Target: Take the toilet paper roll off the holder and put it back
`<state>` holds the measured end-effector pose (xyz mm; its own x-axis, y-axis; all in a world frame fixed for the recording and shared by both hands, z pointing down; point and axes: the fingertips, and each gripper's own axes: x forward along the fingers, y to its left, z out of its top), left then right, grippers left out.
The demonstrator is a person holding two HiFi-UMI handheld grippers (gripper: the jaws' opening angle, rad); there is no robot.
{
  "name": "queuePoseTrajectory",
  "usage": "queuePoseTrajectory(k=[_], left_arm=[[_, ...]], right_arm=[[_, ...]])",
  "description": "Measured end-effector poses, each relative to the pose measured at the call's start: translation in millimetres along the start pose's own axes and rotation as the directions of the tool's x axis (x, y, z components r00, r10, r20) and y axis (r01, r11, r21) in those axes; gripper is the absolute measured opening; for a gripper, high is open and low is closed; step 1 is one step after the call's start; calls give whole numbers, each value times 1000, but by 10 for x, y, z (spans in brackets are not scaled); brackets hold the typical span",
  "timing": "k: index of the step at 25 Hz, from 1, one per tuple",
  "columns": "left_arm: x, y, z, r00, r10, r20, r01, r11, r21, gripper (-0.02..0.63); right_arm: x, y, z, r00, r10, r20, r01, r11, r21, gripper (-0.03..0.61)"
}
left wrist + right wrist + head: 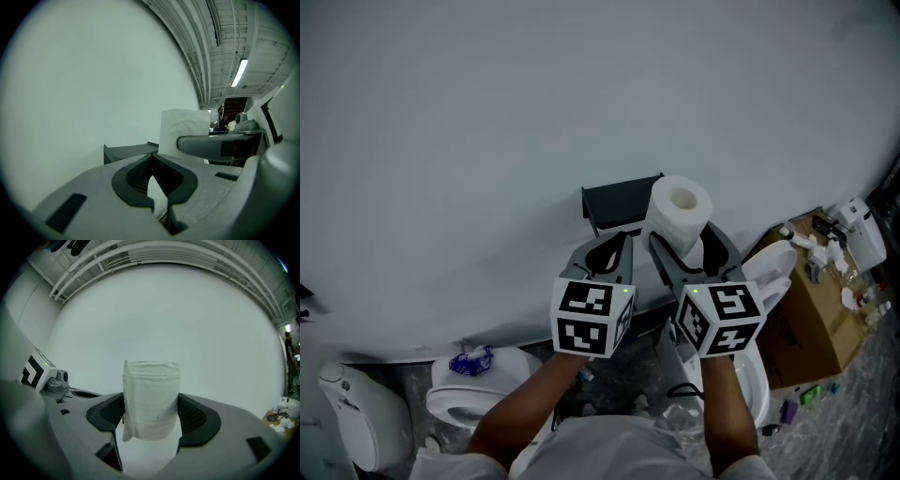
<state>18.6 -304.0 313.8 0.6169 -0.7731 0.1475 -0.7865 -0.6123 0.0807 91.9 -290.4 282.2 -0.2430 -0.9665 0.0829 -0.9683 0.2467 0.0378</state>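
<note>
A white toilet paper roll (678, 214) stands upright between the jaws of my right gripper (680, 242), which is shut on it; in the right gripper view the roll (151, 399) fills the gap between both pads, a loose flap hanging at its left. The dark holder (617, 202) is fixed to the pale wall just left of the roll, with nothing on it. My left gripper (623, 238) hovers below the holder, shut and empty. From the left gripper view the holder (126, 151) lies ahead of the left gripper (151, 159), and the roll (182, 127) is to the right.
The pale wall (534, 103) fills most of what lies ahead. Below are a white toilet (473, 389) with a blue object (471, 359) on it, another white fixture (356, 422) at far left, and a toilet (769, 272) beside a cluttered cardboard box (811, 319) at right.
</note>
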Motion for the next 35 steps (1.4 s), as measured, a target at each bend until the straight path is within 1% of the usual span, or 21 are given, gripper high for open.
queuePoseTrajectory(k=[6, 15, 22, 29, 35], left_arm=[[-10, 65, 22, 999, 40, 2, -40, 999, -3, 5], [-42, 193, 44, 993, 118, 7, -118, 993, -14, 5], [-89, 301, 12, 984, 177, 3, -177, 984, -24, 5], [-147, 452, -11, 971, 237, 2, -237, 971, -24, 5], [-186, 550, -34, 962, 271, -6, -271, 962, -28, 5]], right_arm=[[63, 61, 179, 998, 47, 32, -46, 999, -16, 350], [255, 192, 316, 990, 133, 49, -132, 991, -39, 350], [473, 333, 356, 978, 203, 55, -201, 979, -38, 350], [671, 401, 326, 971, 233, 48, -231, 972, -44, 350], [837, 477, 260, 966, 256, 36, -254, 966, -51, 350]])
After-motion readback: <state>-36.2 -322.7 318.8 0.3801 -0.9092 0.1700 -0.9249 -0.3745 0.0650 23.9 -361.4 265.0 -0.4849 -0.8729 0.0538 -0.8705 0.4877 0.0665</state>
